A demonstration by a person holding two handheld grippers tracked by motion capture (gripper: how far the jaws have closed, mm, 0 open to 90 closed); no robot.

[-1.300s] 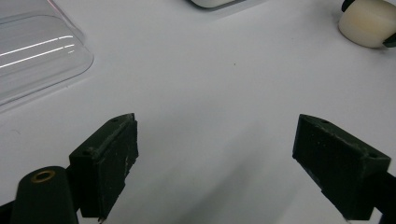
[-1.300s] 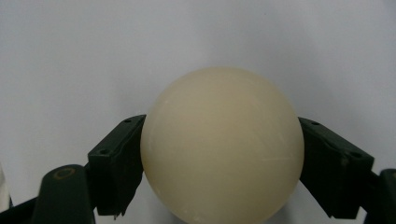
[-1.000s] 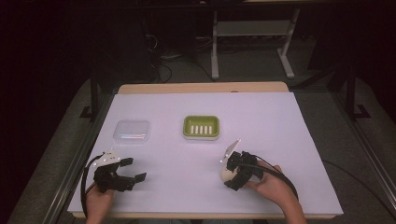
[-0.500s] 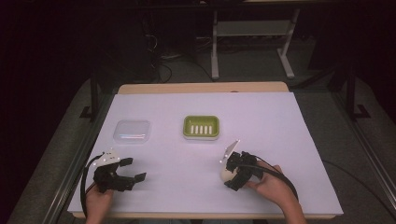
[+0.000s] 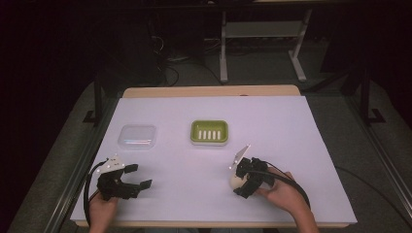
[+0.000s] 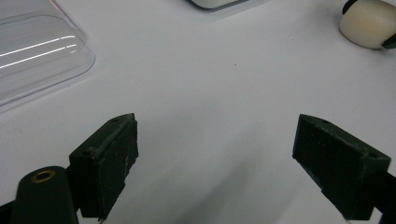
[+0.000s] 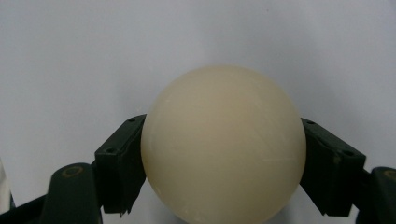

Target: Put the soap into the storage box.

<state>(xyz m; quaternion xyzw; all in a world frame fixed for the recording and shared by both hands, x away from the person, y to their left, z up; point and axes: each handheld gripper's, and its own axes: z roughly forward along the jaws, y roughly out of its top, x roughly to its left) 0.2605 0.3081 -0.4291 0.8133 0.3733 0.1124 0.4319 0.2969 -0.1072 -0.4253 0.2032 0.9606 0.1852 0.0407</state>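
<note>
Two grippers in play: my right gripper (image 7: 223, 161) has its jaws clamped on the cream soap (image 7: 223, 144), low over the white sheet, near and right of the green soap dish (image 5: 209, 132); my left gripper (image 6: 229, 158) gapes wide, well left of the dish.

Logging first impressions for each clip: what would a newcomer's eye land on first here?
Probably the cream soap bar, clamped between the right gripper jaws at the table's near right. Next, the green soap dish at mid-table with its clear lid lying apart to its left. The left gripper hovers open, empty.
</note>
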